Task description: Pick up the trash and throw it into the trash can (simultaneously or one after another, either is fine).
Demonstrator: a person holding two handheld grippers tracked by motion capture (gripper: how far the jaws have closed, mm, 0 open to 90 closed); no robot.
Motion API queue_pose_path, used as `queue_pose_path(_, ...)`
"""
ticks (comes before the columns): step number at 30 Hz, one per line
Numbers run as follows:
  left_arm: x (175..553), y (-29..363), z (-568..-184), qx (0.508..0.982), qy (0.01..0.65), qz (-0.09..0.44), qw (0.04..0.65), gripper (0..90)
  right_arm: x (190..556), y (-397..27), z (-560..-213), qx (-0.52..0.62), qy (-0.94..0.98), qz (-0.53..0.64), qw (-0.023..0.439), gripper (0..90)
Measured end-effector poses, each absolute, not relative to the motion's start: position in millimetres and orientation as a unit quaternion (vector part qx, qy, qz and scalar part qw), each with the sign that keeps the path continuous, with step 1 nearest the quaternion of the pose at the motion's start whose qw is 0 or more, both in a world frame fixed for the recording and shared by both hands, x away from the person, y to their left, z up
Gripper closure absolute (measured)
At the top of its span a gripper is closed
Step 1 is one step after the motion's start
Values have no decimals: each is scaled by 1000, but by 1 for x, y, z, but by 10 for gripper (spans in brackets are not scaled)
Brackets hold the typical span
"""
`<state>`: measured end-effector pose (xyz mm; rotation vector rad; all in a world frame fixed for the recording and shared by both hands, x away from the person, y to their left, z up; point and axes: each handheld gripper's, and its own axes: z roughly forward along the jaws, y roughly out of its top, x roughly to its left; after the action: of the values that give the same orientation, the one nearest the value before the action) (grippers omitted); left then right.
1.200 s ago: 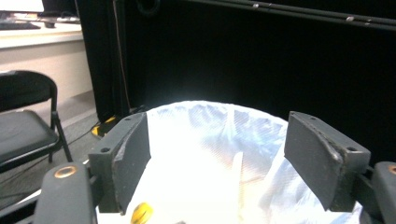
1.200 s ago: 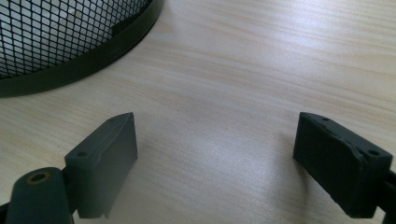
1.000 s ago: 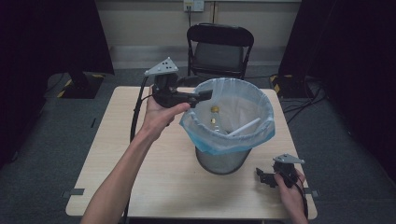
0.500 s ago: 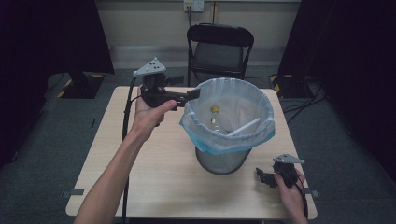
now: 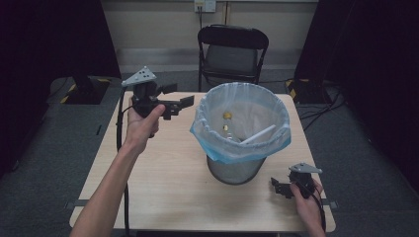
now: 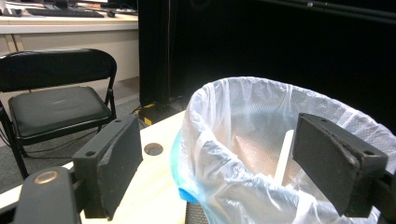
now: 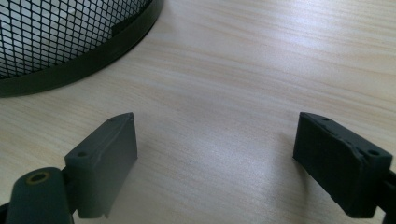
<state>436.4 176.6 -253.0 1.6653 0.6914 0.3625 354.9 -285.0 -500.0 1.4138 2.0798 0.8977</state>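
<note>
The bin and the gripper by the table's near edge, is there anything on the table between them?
No. In the high view, only bare table lies between the bin and the right gripper.

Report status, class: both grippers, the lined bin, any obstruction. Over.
Left gripper open, empty, beside bin rim. Right gripper open, low over table. Bin upright, liner on, scraps inside. Nothing obstructing.

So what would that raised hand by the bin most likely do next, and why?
Probably draw the left gripper further away from the bin and set it down on the table. Its jaws, just opened wider, stand apart with nothing between them, level with the liner rim, and items already lie inside.
</note>
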Motion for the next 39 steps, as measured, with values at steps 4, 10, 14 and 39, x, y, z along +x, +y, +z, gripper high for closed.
queue_pose_path(4,434,187,-255,719,305,161,604,158,355,-285,-500,515,758,327,233,126)
queue_pose_path(10,431,197,-263,716,317,173,597,164,355,-285,-500,515,757,327,233,126)
queue_pose_path(14,428,203,-274,719,324,180,588,171,355,-285,-500,515,757,327,233,126)
queue_pose_path(39,409,273,-341,718,404,183,537,167,355,-285,-500,515,757,327,233,126)
